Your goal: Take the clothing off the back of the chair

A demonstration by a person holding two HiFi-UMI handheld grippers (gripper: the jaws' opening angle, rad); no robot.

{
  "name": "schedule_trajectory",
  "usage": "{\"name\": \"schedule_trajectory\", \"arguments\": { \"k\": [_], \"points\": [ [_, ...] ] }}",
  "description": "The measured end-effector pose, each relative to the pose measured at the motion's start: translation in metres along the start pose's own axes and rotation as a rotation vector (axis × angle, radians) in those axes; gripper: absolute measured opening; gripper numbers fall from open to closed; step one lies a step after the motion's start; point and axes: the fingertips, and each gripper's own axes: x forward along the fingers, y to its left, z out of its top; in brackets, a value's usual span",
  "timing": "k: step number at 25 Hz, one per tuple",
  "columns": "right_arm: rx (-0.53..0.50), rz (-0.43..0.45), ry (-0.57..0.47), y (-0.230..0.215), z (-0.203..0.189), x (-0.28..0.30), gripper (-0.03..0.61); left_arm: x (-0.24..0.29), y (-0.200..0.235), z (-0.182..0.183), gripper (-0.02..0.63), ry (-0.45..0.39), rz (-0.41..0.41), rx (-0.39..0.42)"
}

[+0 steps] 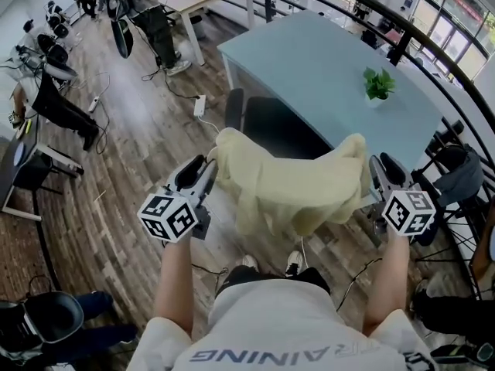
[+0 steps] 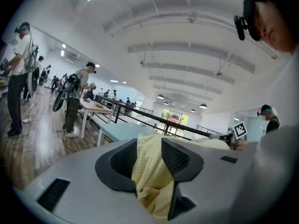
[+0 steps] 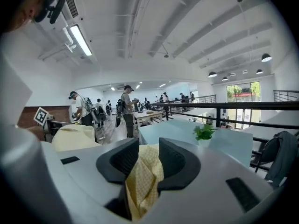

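Standing closest to the camera, the person reaches both forearms forward, one gripper in each hand, at much the same reach and height. The left gripper (image 1: 209,165) has its jaws only part-way together, with a thick fold of the pale yellow garment (image 1: 294,188) filling the gap and touching both pads. The right gripper (image 1: 374,170) shows the same in its own view, a bunched fold wedged between its pads. Since the cloth hangs slung between them, I judge that both grips hold.

The garment's long axis runs side to side, from one gripper straight across to the other. Its middle sags below that line, over the floor just ahead of the person's shoes. Neither hand is nearer to it, as each has an end.

Just beyond it stands the black chair (image 1: 271,126). The cloth's far edge overlaps the chair back from above, and contact cannot be told. Pulling back towards the body looks like the clearing direction. Farther off is the pale blue table (image 1: 325,60).
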Motion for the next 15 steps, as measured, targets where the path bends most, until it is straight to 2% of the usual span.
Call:
{"name": "schedule_trajectory", "arguments": {
  "k": [2, 5, 8, 12, 15],
  "points": [
    [-0.021, 0.049, 0.036, -0.003, 0.000, 0.015, 0.171, 0.013, 0.008, 0.006, 0.198, 0.037, -0.009, -0.055],
    [-0.055, 0.145, 0.104, -0.006, -0.001, 0.038, 0.214, 0.035, 0.020, 0.014, 0.249, 0.129, -0.025, -0.096],
    [-0.062, 0.276, 0.207, -0.007, -0.002, 0.059, 0.258, 0.057, 0.023, 0.023, 0.295, 0.231, -0.107, -0.172],
    [-0.008, 0.398, 0.354, -0.011, -0.009, 0.078, 0.290, 0.075, 0.025, 0.020, 0.313, 0.387, -0.165, -0.192],
    [0.015, 0.462, 0.481, -0.013, -0.029, 0.089, 0.304, 0.085, 0.017, 0.012, 0.321, 0.479, -0.253, -0.249]
  ]
}}
